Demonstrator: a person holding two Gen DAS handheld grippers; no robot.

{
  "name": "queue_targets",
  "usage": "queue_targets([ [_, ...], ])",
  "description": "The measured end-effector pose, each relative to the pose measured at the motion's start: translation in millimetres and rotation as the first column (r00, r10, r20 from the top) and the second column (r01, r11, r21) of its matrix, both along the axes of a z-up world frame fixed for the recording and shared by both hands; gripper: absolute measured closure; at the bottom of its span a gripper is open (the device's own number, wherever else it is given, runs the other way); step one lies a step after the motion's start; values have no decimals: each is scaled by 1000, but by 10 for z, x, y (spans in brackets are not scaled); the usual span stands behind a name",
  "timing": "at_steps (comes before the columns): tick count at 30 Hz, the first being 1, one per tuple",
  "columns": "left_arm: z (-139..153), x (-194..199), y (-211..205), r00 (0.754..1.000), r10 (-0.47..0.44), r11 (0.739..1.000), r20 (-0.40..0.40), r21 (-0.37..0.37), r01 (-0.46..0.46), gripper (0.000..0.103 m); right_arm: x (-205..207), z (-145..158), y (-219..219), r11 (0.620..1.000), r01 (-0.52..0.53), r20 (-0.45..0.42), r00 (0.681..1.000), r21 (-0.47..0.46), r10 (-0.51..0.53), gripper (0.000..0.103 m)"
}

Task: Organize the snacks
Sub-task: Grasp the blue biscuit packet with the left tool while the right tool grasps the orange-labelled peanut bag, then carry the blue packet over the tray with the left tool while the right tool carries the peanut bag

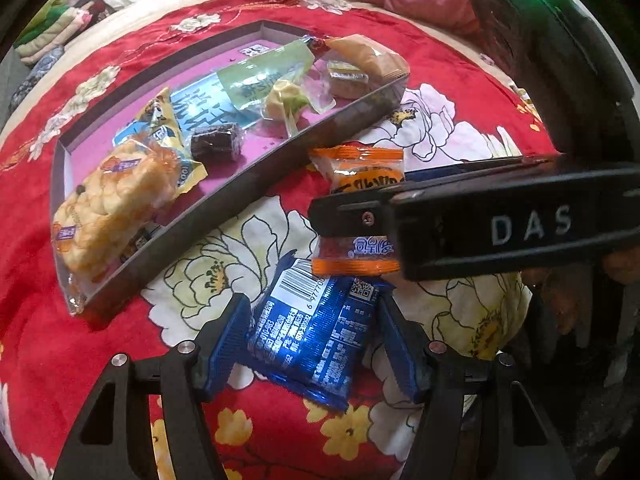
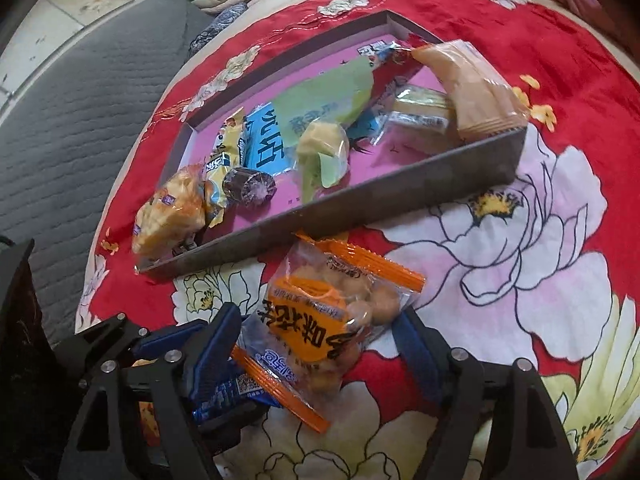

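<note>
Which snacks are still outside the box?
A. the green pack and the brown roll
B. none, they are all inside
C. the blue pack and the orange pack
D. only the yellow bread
C: the blue pack and the orange pack lie on the flowered cloth in front of the box, each between open tongs.

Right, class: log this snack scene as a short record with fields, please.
surface: red floral cloth
container: shallow box, several snacks inside
outside box: blue packet, orange packet, overlapping on the cloth
left gripper: jaws astride blue packet, not pressing
right gripper: jaws astride orange packet, not pressing
</note>
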State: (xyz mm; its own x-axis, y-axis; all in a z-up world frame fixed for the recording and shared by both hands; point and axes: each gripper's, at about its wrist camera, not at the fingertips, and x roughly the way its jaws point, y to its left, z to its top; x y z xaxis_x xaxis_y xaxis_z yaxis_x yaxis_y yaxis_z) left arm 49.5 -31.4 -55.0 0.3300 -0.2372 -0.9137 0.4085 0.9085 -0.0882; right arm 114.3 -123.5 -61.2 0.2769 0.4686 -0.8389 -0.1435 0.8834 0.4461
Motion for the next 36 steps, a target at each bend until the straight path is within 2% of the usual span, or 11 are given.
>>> queue_targets([
  [1, -10, 4, -4, 1000, 0, 1000, 0, -5, 0, 37, 2, -5, 1, 1000, -5, 5, 1000, -4, 5, 37],
  [4, -45, 13, -6, 1000, 13, 1000, 0, -28, -13, 37, 12, -19, -54, 1000, -14, 14, 1000, 14, 14, 47],
  [9, -80, -3, -8, 999, 47, 997, 4, -64, -47, 37, -13, -10, -167, 998, -30, 26, 999, 59, 29, 57],
  [12, -72, -12, 11, 997, 82, 993, -2, -88, -82, 42, -46, 21, -233, 996, -39, 37, 999, 80, 36, 58],
  [16, -5, -32, 103, 991, 130, 976, -23, -173, -132, 47, -76, 102, -304, 991, -27, 58, 998, 128, 20, 58],
  [21, 184, -85, 96, 988, 156, 969, 16, -197, -150, 47, -96, 385, -411, 987, -17, 176, 984, 157, -11, 58],
  [27, 398, -31, 112, 976, 214, 960, 46, -192, -202, 47, -75, 603, -482, 989, -11, 280, 960, 148, -31, 58],
  [36, 685, 250, 186, 938, 318, 944, 137, -143, -298, 47, 122, 806, -486, 991, -4, 384, 922, 137, -49, 58],
])
